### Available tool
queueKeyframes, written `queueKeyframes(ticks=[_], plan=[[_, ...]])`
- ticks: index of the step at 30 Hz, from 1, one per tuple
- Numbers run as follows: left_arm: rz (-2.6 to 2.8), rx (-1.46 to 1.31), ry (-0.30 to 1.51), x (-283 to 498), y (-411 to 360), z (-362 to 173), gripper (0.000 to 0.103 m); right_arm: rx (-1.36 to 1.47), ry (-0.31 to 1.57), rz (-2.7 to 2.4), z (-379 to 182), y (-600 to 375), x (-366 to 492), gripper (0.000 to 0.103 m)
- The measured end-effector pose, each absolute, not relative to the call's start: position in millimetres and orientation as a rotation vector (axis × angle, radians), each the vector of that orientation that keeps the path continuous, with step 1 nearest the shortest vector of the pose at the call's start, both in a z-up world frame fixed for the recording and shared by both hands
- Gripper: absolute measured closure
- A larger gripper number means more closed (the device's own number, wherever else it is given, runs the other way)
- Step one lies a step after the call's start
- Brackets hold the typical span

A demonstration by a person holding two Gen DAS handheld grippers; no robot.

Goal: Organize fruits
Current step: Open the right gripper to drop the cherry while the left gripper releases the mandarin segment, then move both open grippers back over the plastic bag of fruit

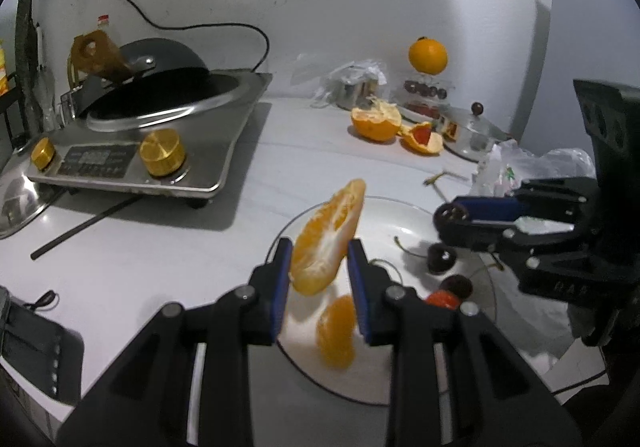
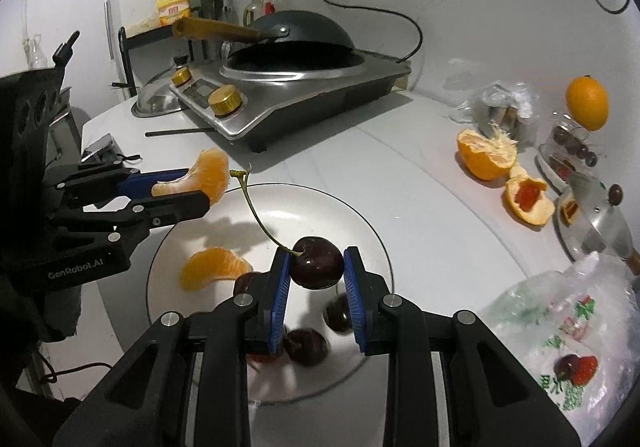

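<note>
My left gripper point(image 1: 318, 253) is shut on an orange segment point(image 1: 328, 237), held above the near-left part of a clear glass plate point(image 1: 384, 215). Another orange segment point(image 1: 337, 331) lies on that plate below it. My right gripper point(image 2: 316, 273) is shut on a dark cherry point(image 2: 317, 262) with a long stem, hanging over the plate point(image 2: 360, 207). Several more cherries point(image 2: 306, 345) and the loose segment point(image 2: 214, 267) rest on the plate. In the right wrist view the left gripper point(image 2: 192, 189) shows at the left with its segment point(image 2: 206, 175).
An induction cooker point(image 1: 160, 135) with a black wok stands at the back left. Orange peel halves point(image 1: 376, 121), a whole orange point(image 1: 427, 55) on a fruit stand, a steel pot lid point(image 1: 472, 135) and a plastic fruit bag point(image 2: 568, 339) lie to the right. A black chopstick point(image 1: 84, 225) lies by the cooker.
</note>
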State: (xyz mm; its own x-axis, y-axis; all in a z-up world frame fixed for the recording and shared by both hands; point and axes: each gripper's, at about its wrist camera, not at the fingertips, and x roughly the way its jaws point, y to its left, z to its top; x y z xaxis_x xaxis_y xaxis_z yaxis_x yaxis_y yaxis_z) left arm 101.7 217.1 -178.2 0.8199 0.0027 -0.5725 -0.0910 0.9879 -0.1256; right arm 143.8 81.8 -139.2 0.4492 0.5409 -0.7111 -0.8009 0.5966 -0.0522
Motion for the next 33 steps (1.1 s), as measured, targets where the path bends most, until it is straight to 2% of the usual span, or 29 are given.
queueKeyframes(ticks=[19,21,23,24,33], plan=[[0.024,-0.167,0.639,132,218,-191,0.073,-0.413,0.775,0.854,-164,100,166,0.074],[0.027,-0.167,0.639,131,218,-190,0.068,-0.411,0.771,0.851,-163,99,166,0.064],[0.029,-0.162,0.635,129,217,-189,0.059,-0.407,0.767,0.852,-161,97,164,0.061],[0.027,-0.162,0.632,127,216,-187,0.05,-0.407,0.765,0.85,-160,97,163,0.06],[0.04,-0.147,0.605,112,208,-172,0.05,-0.394,0.739,0.826,-145,83,153,0.059]])
